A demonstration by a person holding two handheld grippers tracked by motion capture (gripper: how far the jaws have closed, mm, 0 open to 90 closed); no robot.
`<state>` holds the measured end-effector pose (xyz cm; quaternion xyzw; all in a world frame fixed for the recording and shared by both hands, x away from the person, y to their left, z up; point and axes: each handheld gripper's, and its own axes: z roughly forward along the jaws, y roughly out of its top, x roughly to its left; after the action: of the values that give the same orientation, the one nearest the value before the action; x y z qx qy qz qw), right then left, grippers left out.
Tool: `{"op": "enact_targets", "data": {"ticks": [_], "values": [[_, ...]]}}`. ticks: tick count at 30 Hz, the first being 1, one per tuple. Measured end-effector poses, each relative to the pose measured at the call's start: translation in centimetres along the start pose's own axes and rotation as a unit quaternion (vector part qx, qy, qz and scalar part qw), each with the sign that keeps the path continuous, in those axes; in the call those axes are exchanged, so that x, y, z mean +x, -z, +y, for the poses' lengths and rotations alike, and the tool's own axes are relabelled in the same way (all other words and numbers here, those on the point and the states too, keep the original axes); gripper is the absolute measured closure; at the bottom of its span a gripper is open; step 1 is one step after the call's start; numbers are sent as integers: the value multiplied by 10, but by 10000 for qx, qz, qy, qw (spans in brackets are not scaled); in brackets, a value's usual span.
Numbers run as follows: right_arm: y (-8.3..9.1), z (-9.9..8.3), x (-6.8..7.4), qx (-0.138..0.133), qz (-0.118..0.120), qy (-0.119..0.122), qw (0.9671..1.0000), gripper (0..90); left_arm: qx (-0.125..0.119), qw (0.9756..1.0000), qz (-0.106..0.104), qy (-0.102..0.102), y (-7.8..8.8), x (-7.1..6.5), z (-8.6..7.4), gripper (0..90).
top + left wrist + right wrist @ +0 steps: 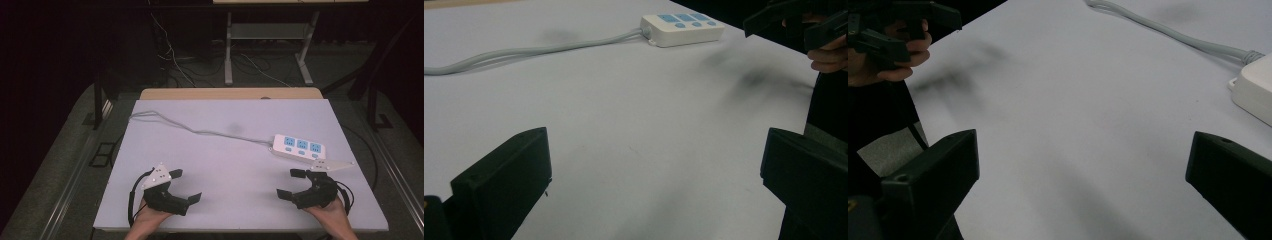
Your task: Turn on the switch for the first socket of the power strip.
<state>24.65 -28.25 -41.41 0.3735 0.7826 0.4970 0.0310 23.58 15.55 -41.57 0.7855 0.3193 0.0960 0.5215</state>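
On table (225,165): power strip (299,147), no legible writing | left gripper (188,185) released | right gripper (288,183) released

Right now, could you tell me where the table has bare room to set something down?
Most of the table is bare. The widest free patch lies in the middle, between the left claw and the right claw, below the grey cable. The far strip beyond the cable is free too. It is crowded only at the right, around the power strip.
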Motion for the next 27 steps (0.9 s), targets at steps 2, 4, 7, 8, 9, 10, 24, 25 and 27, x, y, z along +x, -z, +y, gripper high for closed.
{"op": "enact_targets", "data": {"ticks": [2, 4, 7, 8, 9, 10, 24, 25, 27], "values": [[0, 0, -1, 12, -9, -7, 10000, 2, 13, 10000, 0, 1, 0, 0, 0, 0], [0, -1, -1, 24, -9, -21, 10000, 2, 21, 10000, -2, 5, 0, 1, 0, 0], [1, -1, -2, 22, -13, -19, 10000, 2, 34, 10000, -7, 5, 0, 1, 0, 0], [1, -1, -2, 23, -17, -14, 10000, 2, 32, 10000, -8, 9, 0, 1, -1, 0], [1, -1, -2, 25, -16, -19, 10000, 2, 34, 10000, -8, 9, 0, 1, -1, 0], [2, -1, -2, 29, -19, -22, 10000, 2, 37, 10000, -10, 13, 0, 1, -1, 0], [1, -2, -2, 113, -13, -67, 9999, 3, 89, 10000, -43, -6, -1, 2, -1, 0], [1, -2, -2, 122, -7, -72, 9999, 3, 88, 10000, -45, -9, -1, 2, -1, 0], [1, -2, -2, 136, -16, -81, 9999, 3, 94, 9999, -48, -9, -1, 3, -1, 0]]}}
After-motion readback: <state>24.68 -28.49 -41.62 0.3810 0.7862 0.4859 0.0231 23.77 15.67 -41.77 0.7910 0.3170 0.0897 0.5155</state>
